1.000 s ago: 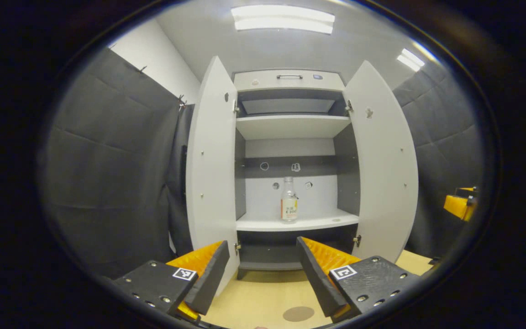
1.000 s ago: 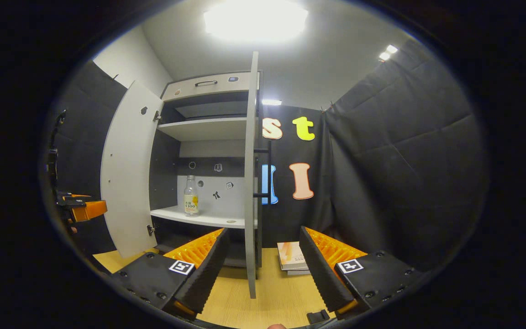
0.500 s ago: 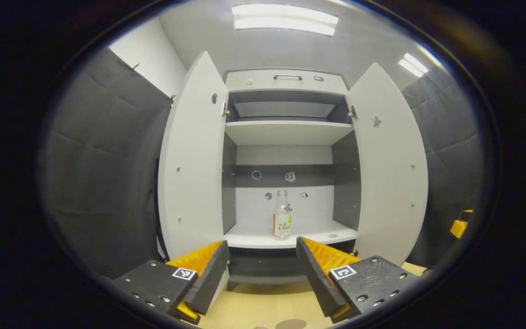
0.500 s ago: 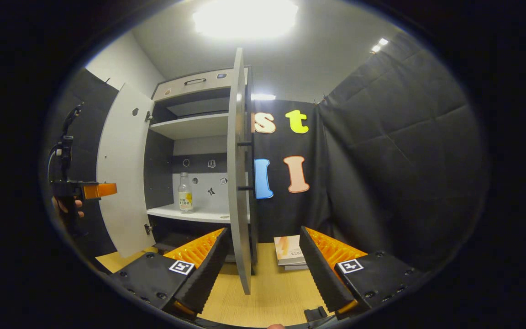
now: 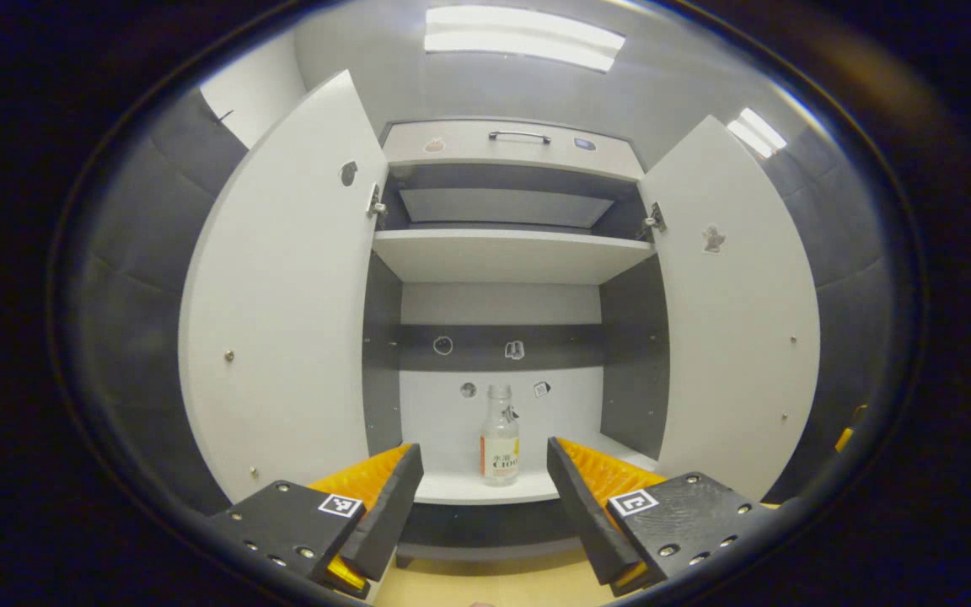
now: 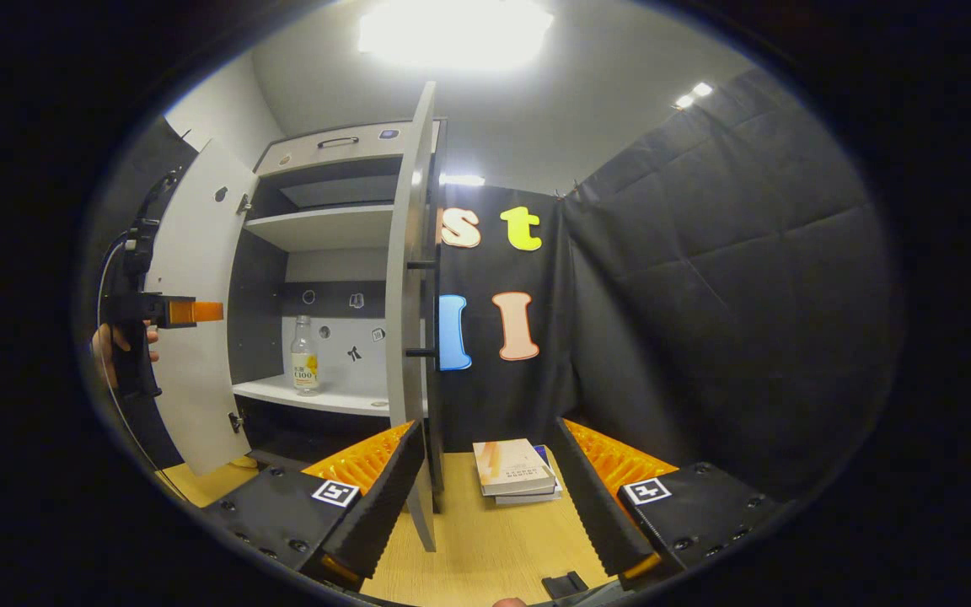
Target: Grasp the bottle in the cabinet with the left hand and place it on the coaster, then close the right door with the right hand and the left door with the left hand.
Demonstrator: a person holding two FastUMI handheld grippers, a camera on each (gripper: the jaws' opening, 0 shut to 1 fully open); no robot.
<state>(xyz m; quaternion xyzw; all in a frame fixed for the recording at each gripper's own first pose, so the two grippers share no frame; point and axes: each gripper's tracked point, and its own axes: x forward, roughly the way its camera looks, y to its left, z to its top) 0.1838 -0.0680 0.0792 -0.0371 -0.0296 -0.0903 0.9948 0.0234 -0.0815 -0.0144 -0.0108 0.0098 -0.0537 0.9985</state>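
A clear bottle (image 5: 499,436) with a yellow label stands upright on the cabinet's lower white shelf (image 5: 485,489); the same bottle (image 6: 304,356) shows in the right gripper view. My left gripper (image 5: 483,499) is open, short of the shelf, with the bottle in line between its fingers. Both cabinet doors are open: the left door (image 5: 283,295) and the right door (image 5: 734,320). My right gripper (image 6: 481,489) is open and holds nothing, with the right door's edge (image 6: 412,320) standing just ahead of its left finger. The left gripper (image 6: 190,311) and the hand holding it appear far left there.
A stack of books (image 6: 515,469) lies on the wooden tabletop (image 6: 485,548) to the right of the cabinet. An upper shelf (image 5: 506,253) and a top drawer with a handle (image 5: 519,136) sit above. Black cloth walls close in on both sides.
My left gripper has moved forward and up toward the cabinet, so the bottle now sits lower and larger between its fingers. The right gripper has shifted right, bringing the books into fuller view.
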